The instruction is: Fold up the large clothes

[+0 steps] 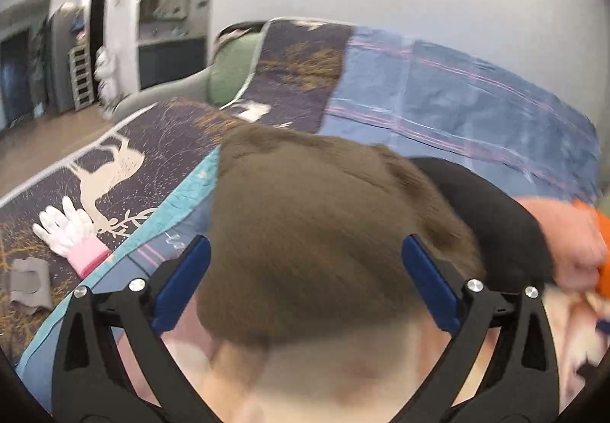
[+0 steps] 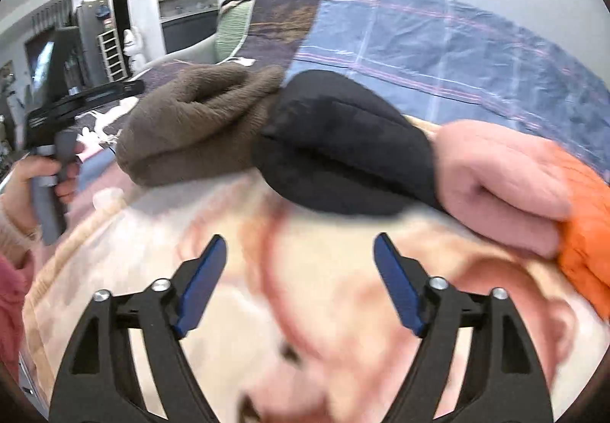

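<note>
A row of folded garments lies on a cream and pink patterned blanket (image 2: 324, 289): a brown one (image 2: 198, 125), a black one (image 2: 343, 148), a pink one (image 2: 499, 179) and an orange one (image 2: 587, 236). My right gripper (image 2: 299, 282) is open and empty, just in front of the black garment. My left gripper (image 1: 305, 282) is open, its jaws wide on either side of the brown garment (image 1: 316, 232), not closed on it. The left gripper also shows in the right wrist view (image 2: 76, 99), at the far left beside the brown garment.
A blue plaid sheet (image 1: 457, 106) and a dark deer-print quilt (image 1: 152, 148) cover the bed. White gloves with pink cuffs (image 1: 72, 232) and a grey cloth piece (image 1: 30, 282) lie on the quilt at left. A green pillow (image 1: 232, 72) sits at the head.
</note>
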{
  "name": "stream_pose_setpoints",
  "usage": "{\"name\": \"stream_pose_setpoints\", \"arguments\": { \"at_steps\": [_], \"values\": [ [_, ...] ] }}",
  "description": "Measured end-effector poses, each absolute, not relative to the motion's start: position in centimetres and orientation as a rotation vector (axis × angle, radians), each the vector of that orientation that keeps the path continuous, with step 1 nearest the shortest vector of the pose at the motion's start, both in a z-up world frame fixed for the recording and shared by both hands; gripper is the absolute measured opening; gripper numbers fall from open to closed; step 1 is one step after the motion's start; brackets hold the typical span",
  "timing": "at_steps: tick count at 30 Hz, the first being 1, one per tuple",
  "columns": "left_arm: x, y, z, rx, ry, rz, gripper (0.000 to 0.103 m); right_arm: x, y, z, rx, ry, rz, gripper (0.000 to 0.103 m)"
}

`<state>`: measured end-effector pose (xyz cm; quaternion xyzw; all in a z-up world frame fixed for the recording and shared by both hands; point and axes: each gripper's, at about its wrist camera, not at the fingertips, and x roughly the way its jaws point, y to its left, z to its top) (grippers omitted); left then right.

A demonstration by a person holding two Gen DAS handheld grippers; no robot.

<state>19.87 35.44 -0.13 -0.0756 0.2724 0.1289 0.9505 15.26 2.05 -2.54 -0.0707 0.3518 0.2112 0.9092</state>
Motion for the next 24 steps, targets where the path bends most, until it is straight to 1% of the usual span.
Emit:
{"name": "stream_pose_setpoints", "arguments": {
  "at_steps": [3, 7, 9, 12, 16, 24],
  "values": [
    [15.4, 30.7, 1.1, -0.111, 0.532, 0.213, 0.101, 12.7, -0.7, -1.4, -0.085, 0.689, 0.4, 0.093],
    [9.9, 24.7, 2.6, -0.071, 0.502, 0.177, 0.101, 8.4, -4.1, 0.8, -0.039, 0.635, 0.316, 0.095],
    [7.4, 21.7, 3.1, -0.04, 0.479, 0.213, 0.101, 6.7, -5.3, 1.8, -0.028, 0.616, 0.289, 0.099],
    [4.7, 18.3, 3.5, -0.027, 0.471, 0.203, 0.101, 4.3, -7.1, 3.2, -0.011, 0.593, 0.242, 0.1],
    [1.5, 15.2, 3.9, -0.109, 0.534, 0.136, 0.101, 0.6, -9.7, 4.4, -0.013, 0.549, 0.183, 0.102],
    [-3.4, 9.9, 5.5, -0.085, 0.51, 0.127, 0.101, -4.2, -14.3, 5.6, 0.015, 0.513, 0.162, 0.102]
  ]
}}
